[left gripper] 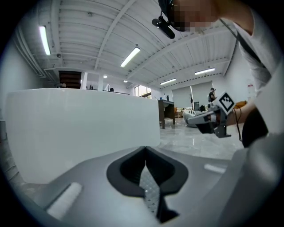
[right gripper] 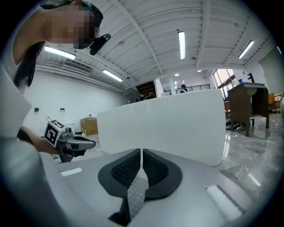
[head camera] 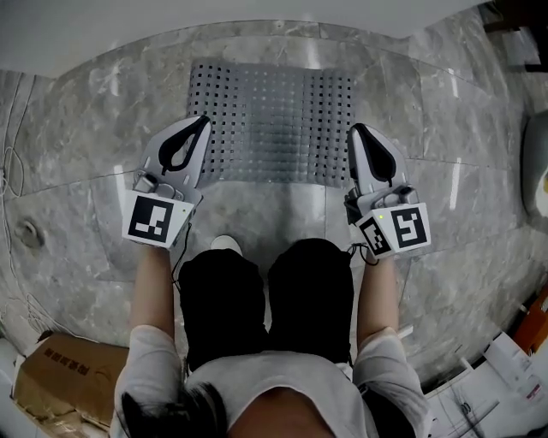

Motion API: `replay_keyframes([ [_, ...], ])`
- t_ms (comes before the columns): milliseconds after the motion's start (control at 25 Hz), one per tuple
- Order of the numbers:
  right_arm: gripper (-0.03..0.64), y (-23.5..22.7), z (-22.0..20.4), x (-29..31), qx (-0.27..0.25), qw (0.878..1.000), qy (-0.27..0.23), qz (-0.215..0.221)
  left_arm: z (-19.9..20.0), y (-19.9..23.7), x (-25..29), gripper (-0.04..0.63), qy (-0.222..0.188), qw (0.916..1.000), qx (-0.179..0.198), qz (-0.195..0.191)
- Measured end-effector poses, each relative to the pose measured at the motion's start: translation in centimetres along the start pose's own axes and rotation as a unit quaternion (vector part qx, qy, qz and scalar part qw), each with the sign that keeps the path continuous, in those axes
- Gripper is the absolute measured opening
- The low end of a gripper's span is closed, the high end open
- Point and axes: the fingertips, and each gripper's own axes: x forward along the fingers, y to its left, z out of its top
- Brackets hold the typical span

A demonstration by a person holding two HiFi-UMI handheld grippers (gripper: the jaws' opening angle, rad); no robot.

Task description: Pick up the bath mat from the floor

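Observation:
The grey perforated bath mat point(head camera: 270, 120) spreads between my two grippers, in front of the person's knees, over the marble floor point(head camera: 94, 128). My left gripper point(head camera: 202, 121) is shut on the mat's left edge. In the left gripper view a strip of mat point(left gripper: 150, 190) runs out between the closed jaws of the left gripper point(left gripper: 145, 148). My right gripper point(head camera: 354, 129) is shut on the right edge. There too a strip of mat point(right gripper: 136, 193) sits in the pinched jaws of the right gripper point(right gripper: 141, 150). Both gripper cameras tilt up toward the ceiling.
A white tub wall point(head camera: 257, 17) rises just beyond the mat. A cardboard box point(head camera: 60, 376) lies at the near left, with cables point(head camera: 13, 162) along the left. Papers point(head camera: 505, 376) and a white rounded object point(head camera: 538, 162) are at the right. The person's knees point(head camera: 265, 291) are below the grippers.

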Motion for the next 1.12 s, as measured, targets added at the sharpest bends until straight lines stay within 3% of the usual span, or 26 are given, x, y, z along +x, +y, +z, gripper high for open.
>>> replay_keyframes([
  [400,0.031,-1.1,-3.9,0.1,0.011,1.0,-0.012,-0.001,-5.4,0.2,0.8,0.002,0.002,0.9997,0.024,0.004],
  [720,0.055,-2.9,-8.1,0.3,0.019,1.0,-0.011,-0.013,-9.9,1.8,1.4,0.004,0.036,0.9989,0.011,0.028],
  [800,0.067,-3.4,-9.2,0.5,0.024,0.999,-0.009,-0.019,-10.9,2.5,1.7,0.05,0.046,0.9982,0.005,0.038],
  [1120,0.115,-6.6,-14.6,1.3,0.045,0.997,0.034,-0.054,-16.3,5.2,3.2,0.12,0.111,0.9901,-0.026,0.081],
])
